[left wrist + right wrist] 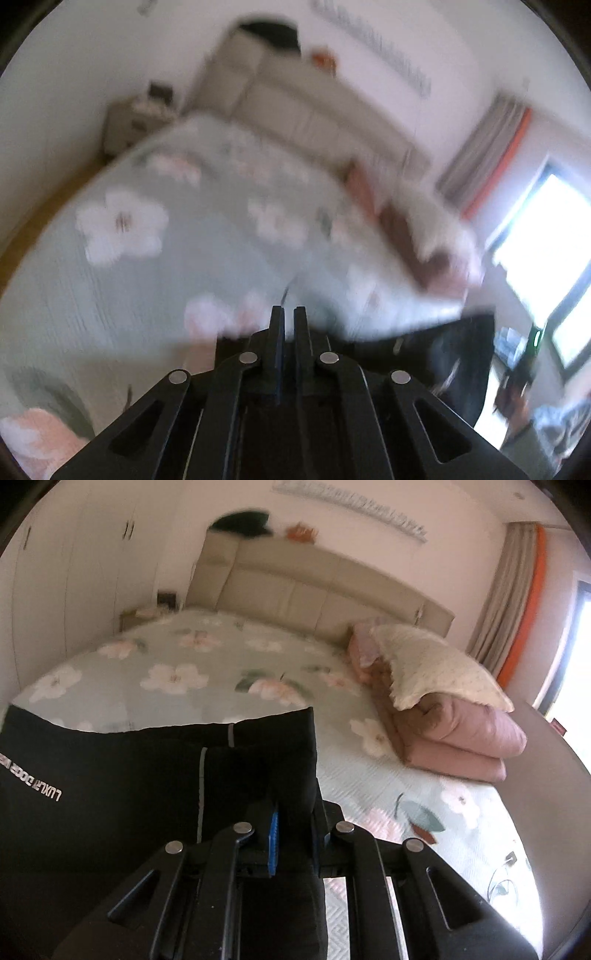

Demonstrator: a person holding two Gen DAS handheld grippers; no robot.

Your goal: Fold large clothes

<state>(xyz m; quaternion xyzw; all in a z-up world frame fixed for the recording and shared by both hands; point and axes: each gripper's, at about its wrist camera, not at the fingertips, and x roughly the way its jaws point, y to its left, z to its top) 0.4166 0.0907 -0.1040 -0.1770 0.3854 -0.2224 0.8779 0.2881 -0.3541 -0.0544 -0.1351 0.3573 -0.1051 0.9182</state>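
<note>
A large black garment (110,775) with white lettering and a grey stripe is held up over the bed. In the right wrist view my right gripper (295,808) is shut on a bunched fold of it, and cloth hangs down between the fingers. The left wrist view is blurred. There my left gripper (289,317) has its fingers almost together, and the black garment (461,350) spreads out from under them to the right, lifted off the cover. The pinch itself is hard to make out.
A bed with a pale green flowered cover (177,672) fills both views, with a beige headboard (314,590) behind. Folded pink quilts (454,746) and a cream pillow (436,664) lie at the right. A nightstand (144,614) stands at the far left, a bright window (546,240) at the right.
</note>
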